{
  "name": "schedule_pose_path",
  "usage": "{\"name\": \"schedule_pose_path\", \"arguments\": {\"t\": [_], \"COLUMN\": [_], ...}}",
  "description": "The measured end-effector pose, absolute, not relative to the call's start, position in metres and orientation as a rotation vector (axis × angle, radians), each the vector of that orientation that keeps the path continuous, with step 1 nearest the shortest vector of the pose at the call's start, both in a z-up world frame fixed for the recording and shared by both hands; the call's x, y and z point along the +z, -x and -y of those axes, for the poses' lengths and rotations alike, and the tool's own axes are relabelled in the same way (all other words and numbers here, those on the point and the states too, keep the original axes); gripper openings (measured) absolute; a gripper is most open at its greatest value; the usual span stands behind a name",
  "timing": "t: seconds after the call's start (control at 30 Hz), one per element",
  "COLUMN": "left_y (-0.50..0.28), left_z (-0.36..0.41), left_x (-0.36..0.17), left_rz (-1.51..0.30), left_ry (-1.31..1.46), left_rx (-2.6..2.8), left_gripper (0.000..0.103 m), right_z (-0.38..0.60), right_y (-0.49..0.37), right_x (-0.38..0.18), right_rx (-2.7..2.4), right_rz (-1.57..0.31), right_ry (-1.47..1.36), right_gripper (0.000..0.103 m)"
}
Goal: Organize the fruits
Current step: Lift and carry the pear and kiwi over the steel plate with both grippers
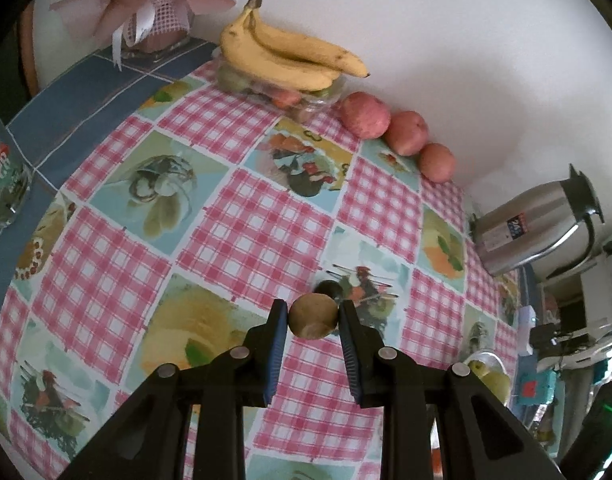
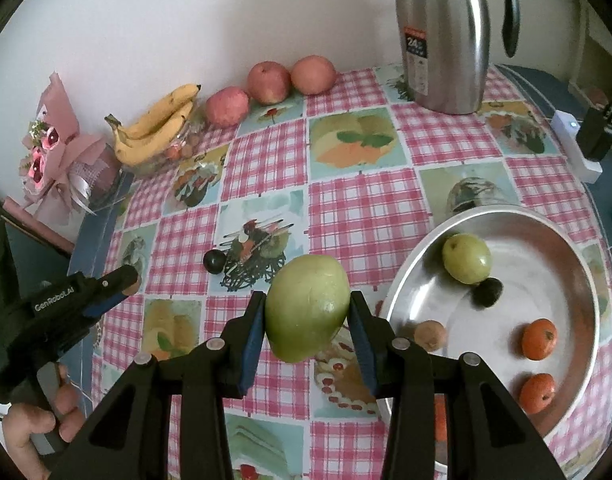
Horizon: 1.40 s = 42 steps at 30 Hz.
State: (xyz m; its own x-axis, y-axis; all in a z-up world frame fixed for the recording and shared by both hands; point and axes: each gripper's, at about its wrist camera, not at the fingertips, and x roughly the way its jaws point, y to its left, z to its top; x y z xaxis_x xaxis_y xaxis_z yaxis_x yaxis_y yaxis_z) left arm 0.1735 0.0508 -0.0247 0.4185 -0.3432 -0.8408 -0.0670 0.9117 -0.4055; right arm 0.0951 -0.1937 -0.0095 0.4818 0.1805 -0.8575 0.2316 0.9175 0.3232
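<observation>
White wall behind, counter under a pink checked fruit-print cloth. Left wrist view: left tongs were clamped on a small brown fruit, held clear of the cloth; a dark plum lay just beyond, and bananas and three apples sat by the wall. Right wrist view: right tongs gripped a large green fruit above the cloth, just left of the metal bowl, which held a green fruit, a dark one, a brown one and oranges. Best handling, I judged: keep both grips firm, carry over the rim, lower into bare spots, release low so nothing rolls or bruises.
</observation>
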Motion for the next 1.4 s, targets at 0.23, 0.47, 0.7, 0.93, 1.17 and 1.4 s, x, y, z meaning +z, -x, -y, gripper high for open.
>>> {"name": "schedule_pose_path", "arguments": {"t": [0.23, 0.47, 0.7, 0.93, 1.17, 1.4], "left_y": [-0.168, -0.164, -0.161, -0.156, -0.149, -0.135], "left_z": [-0.041, -0.027, -0.009, 0.012, 0.041, 0.086], "left_x": [-0.009, -0.005, -0.003, -0.002, -0.003, -0.005], "left_rz": [-1.104, -1.105, -1.108, -1.116, -1.139, -1.162], "left_ry": [0.390, 0.369, 0.336, 0.297, 0.262, 0.181], "left_rx": [-0.193, -0.218, -0.242, -0.282, -0.346, -0.427], "left_gripper": [0.028, 0.028, 0.028, 0.028, 0.028, 0.028], "right_z": [0.200, 0.213, 0.242, 0.274, 0.305, 0.333], "right_y": [-0.090, -0.089, -0.085, -0.076, -0.063, -0.050], "right_x": [-0.001, -0.003, -0.018, -0.031, -0.038, -0.045], "right_rx": [-0.034, -0.054, -0.130, -0.215, -0.290, -0.344], "right_rz": [-1.053, -1.061, -1.093, -1.120, -1.129, -1.129], "right_ry": [-0.424, -0.438, -0.472, -0.525, -0.575, -0.621], "right_gripper": [0.042, 0.042, 0.042, 0.042, 0.042, 0.042]}}
